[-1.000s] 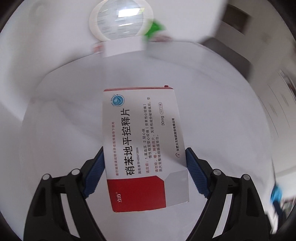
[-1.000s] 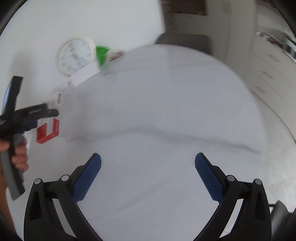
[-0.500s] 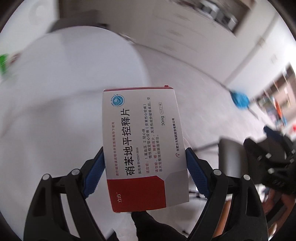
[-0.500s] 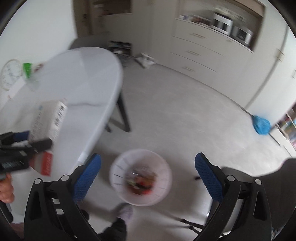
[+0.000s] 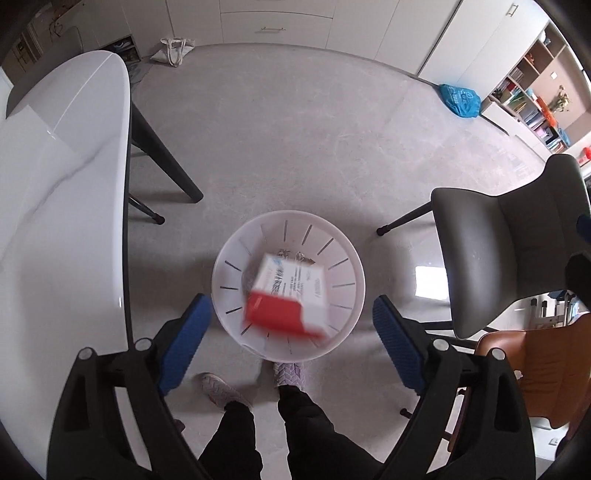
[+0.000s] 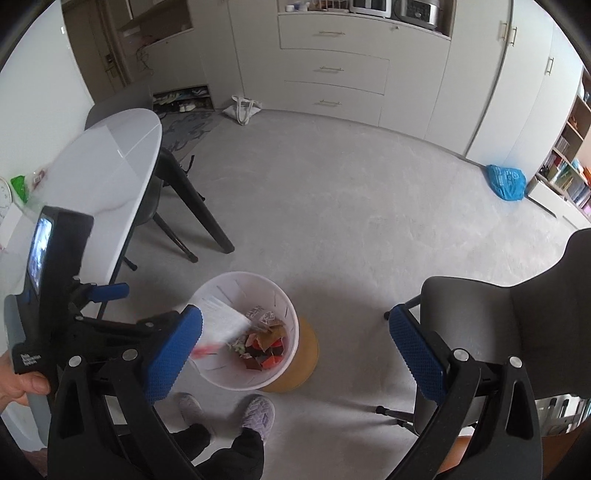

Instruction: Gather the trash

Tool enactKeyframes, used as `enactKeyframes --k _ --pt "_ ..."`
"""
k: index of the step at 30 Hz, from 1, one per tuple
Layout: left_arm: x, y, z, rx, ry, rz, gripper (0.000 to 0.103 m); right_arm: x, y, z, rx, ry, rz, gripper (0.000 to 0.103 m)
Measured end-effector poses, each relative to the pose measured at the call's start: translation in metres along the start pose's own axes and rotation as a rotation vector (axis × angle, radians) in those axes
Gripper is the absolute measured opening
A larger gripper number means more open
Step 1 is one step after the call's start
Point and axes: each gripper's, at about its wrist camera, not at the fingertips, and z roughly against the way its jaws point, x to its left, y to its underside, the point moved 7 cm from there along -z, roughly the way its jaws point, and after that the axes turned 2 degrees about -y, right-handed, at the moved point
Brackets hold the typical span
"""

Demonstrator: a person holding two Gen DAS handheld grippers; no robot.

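This is a lived-in home, an open dining and living room. Built-in cream cabinets with drawers [image 6: 332, 70] line the far wall at twelve o'clock, with a microwave [image 6: 371, 6] and cooker in a niche above. A bookshelf [image 5: 532, 99] stands at two o'clock, shoes [image 6: 183, 101] sit in a low cubby at eleven, and grey dining chairs [image 5: 506, 251] flank a white tabletop [image 5: 62, 192].

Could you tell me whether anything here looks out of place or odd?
Only the medicine box: it is blurred and tilted, in mid-air over the white bin, clear of the left gripper, whose jaws have just been opening. Nothing looks spilled around the bin.
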Motion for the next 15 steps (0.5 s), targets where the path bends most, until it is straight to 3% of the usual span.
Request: enactKeyframes --k 8,15 --pt "0.015 -0.007 0.044 -0.088 -0.005 0.027 0.088 0.008 -0.006 0.005 -0.022 0.001 -0.014 0.100" --pt "0.072 -0.014 0.136 -0.257 -0.091 0.085 0.095 0.067 -0.038 0.027 -0.085 -0.072 0.068 0.100"
